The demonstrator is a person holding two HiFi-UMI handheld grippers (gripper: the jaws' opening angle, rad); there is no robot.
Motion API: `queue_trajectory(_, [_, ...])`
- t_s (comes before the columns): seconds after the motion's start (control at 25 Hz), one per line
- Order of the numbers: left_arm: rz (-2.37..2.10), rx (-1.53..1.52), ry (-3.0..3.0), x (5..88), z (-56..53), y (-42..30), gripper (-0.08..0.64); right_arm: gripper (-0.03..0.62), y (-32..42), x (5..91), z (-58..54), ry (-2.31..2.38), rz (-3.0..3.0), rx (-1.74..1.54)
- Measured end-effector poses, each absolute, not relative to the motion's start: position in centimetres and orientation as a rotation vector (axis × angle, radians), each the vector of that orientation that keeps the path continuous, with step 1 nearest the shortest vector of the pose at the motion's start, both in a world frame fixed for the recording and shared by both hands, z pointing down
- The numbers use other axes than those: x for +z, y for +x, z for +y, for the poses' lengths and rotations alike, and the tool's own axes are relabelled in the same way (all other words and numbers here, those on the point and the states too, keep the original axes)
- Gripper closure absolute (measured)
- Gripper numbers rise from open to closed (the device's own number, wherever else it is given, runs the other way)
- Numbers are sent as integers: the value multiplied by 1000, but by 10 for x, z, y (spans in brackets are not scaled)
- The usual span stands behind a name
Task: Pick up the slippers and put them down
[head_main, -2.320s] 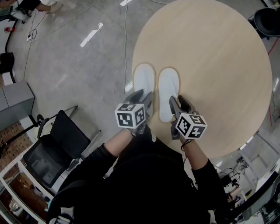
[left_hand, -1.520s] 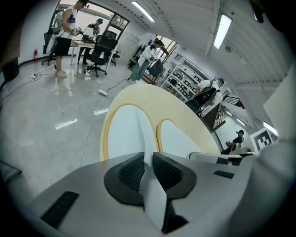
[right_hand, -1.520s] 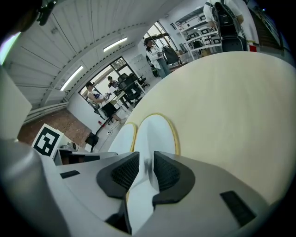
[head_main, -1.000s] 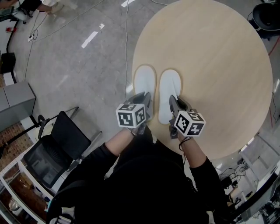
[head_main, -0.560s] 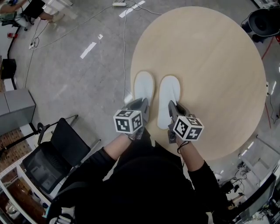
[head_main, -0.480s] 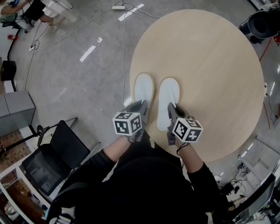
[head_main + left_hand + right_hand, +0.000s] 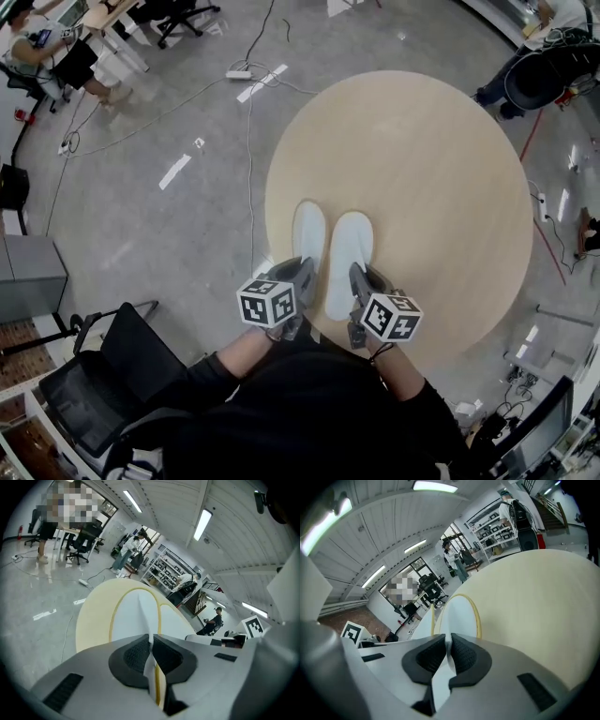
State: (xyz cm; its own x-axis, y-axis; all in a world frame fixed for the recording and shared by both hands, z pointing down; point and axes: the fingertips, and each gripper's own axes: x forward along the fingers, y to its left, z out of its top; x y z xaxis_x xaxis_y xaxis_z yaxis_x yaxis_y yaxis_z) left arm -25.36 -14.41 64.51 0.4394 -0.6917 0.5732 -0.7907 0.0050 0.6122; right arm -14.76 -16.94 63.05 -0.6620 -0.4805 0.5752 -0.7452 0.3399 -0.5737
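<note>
Right gripper jaws pinch heel edge of flat white yellow-rimmed slipper; round beige tabletop beyond

**Even strip light, hard fisheye bend**

Ceiling strip lights flood the hall evenly. The head view is bright and sharp, with faint shadows on the table. Streaks of glare lie on the floor at the left gripper view's left. Both gripper views bend hard and go black at the corners. The white slippers look bleached, perhaps overexposed.
</note>
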Motion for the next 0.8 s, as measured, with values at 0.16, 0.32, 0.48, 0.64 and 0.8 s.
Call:
queue_trajectory(0.16, [-1211, 100, 1792, 623, -146, -230, 526, 555, -124, 610, -162, 1147, -2320, 1212])
queue_trajectory(0.32, [-1104, 70, 1893, 590, -140, -212, 526, 555, -94, 594, -150, 1275, -2296, 1213])
queue_trajectory(0.48, [-1014, 28, 2009, 553, -139, -202, 526, 555, -67, 568, -148, 1464, -2274, 1209])
queue_trajectory(0.64, [-899, -9, 2093, 525, -147, -179, 526, 555, -35, 535, -148, 1656, -2255, 1182])
queue_trajectory(0.8, [-757, -35, 2142, 516, -154, -162, 526, 555, -20, 521, -143, 1815, -2224, 1109])
